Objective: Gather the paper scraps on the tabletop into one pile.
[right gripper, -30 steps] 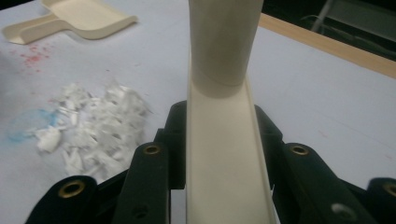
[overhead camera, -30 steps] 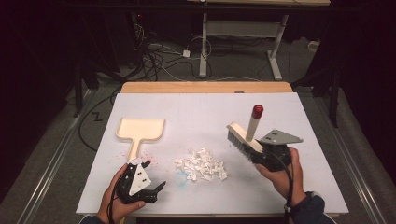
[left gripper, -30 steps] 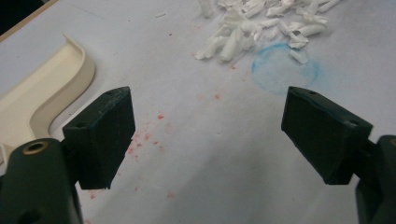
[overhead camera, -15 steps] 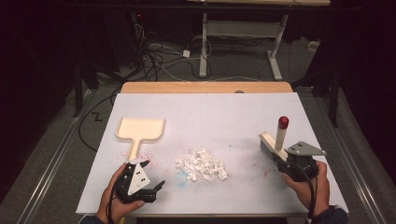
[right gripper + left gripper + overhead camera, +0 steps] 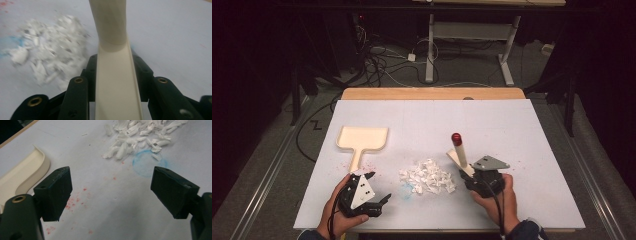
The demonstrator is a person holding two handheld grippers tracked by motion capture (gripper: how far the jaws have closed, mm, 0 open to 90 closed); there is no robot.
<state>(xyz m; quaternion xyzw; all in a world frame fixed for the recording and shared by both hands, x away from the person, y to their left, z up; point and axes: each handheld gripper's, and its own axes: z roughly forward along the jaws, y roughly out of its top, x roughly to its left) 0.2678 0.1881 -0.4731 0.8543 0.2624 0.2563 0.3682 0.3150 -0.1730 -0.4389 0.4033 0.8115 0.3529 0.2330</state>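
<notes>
sweeping began: my right fingers point(image 5: 466, 171) clamped the brush point(image 5: 458, 151) beside the paper scraps point(image 5: 427, 176); left fingers point(image 5: 373, 189) wide; next, push scraps toward the dustpan point(image 5: 362, 138).

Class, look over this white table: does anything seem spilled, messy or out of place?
Yes. A loose heap of white paper scraps lies spilled on the white table, between the cream plastic dustpan and the cream red-tipped brush. Red specks and a blue chalky ring stain the surface beside it.

Right gripper view: paper scraps point(image 5: 47, 47) at nine o'clock motion-blurred; brush point(image 5: 117, 72) handle cut off at twelve o'clock. Left gripper view: dustpan point(image 5: 22, 175) cropped at nine o'clock.
</notes>
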